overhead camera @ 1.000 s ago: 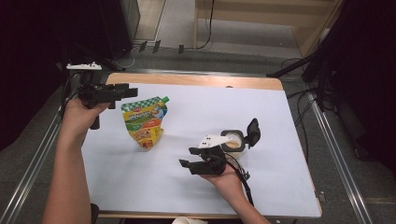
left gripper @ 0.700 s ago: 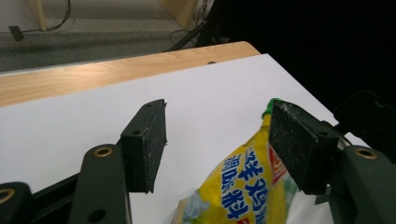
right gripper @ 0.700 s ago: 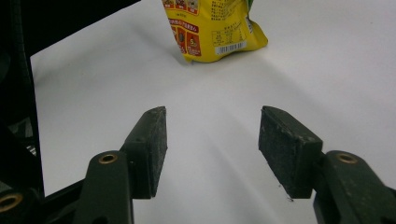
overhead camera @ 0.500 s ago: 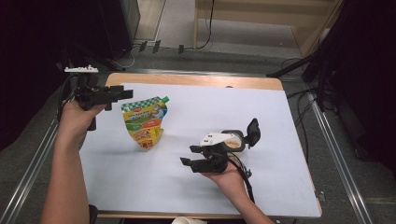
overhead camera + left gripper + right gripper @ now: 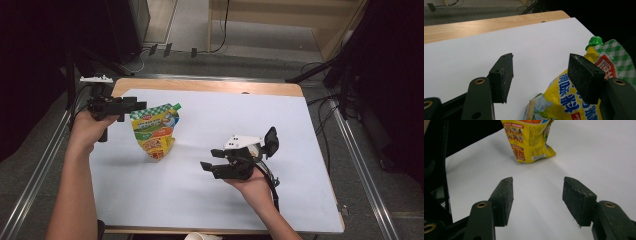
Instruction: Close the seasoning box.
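Observation:
A yellow spouted food pouch (image 5: 154, 131) with a green checked top stands upright on the white sheet at the table's left. My left gripper (image 5: 141, 105) hovers open beside the pouch's upper left corner. In the left gripper view the pouch (image 5: 564, 102) and its green cap (image 5: 595, 40) sit by the right jaw, and the left gripper (image 5: 541, 65) holds nothing. My right gripper (image 5: 209, 163) is open low over the middle of the sheet, pointing left at the pouch. In the right gripper view the right gripper (image 5: 537, 187) is apart from the pouch (image 5: 529, 140) ahead of it.
The white sheet (image 5: 300, 130) covers most of a wooden table (image 5: 210, 86). Metal rails run along both sides (image 5: 357, 165). Dark equipment and cables stand on the floor beyond the far edge. A pale round object (image 5: 202, 236) peeks in at the near edge.
My left gripper has shifted slightly beside the pouch's top. The pouch and the right gripper have stayed where they were.

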A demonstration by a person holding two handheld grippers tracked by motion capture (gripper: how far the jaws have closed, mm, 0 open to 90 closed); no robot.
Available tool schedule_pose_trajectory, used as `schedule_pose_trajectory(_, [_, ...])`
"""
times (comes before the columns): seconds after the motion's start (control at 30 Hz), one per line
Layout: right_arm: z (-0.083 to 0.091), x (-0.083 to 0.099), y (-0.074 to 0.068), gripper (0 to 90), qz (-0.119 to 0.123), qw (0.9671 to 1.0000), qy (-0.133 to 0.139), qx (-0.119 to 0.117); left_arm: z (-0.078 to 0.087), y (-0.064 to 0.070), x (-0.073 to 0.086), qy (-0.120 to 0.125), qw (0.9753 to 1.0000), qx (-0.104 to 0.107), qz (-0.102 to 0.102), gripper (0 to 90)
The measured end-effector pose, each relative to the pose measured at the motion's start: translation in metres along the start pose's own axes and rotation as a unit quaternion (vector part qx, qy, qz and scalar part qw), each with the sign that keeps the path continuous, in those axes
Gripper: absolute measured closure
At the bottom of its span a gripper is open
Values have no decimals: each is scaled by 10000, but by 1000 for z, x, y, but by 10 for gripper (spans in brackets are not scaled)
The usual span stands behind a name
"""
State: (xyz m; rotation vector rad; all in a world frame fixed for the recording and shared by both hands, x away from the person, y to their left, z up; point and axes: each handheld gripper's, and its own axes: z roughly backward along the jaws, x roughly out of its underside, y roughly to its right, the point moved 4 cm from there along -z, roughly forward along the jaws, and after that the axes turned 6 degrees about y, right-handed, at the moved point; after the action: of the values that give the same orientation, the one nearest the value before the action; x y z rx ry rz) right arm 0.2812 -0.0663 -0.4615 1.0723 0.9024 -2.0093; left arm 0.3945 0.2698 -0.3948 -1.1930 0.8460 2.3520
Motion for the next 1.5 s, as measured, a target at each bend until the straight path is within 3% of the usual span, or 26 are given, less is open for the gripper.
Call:
schedule_pose_trajectory(0.33, [22,-14,17,429,-93,9998,92,164,-2,-6,4,53,9999,79,94,371])
schedule_pose_trajectory(0.47, [30,-19,22,428,-142,9997,0,221,-2,-9,5,78,9999,39,108,371])
schedule_pose_trajectory(0.7, [48,-27,34,432,-162,9987,186,450,-5,-9,7,33,9998,92,144,371])
schedule_pose_trajectory(0.87, [63,-32,42,486,-167,9980,259,546,-6,-8,9,-20,9997,151,192,368])
schedule_pose_trajectory(1.5, [105,-38,71,523,-372,9937,468,948,-2,-8,10,-82,9999,104,93,368])
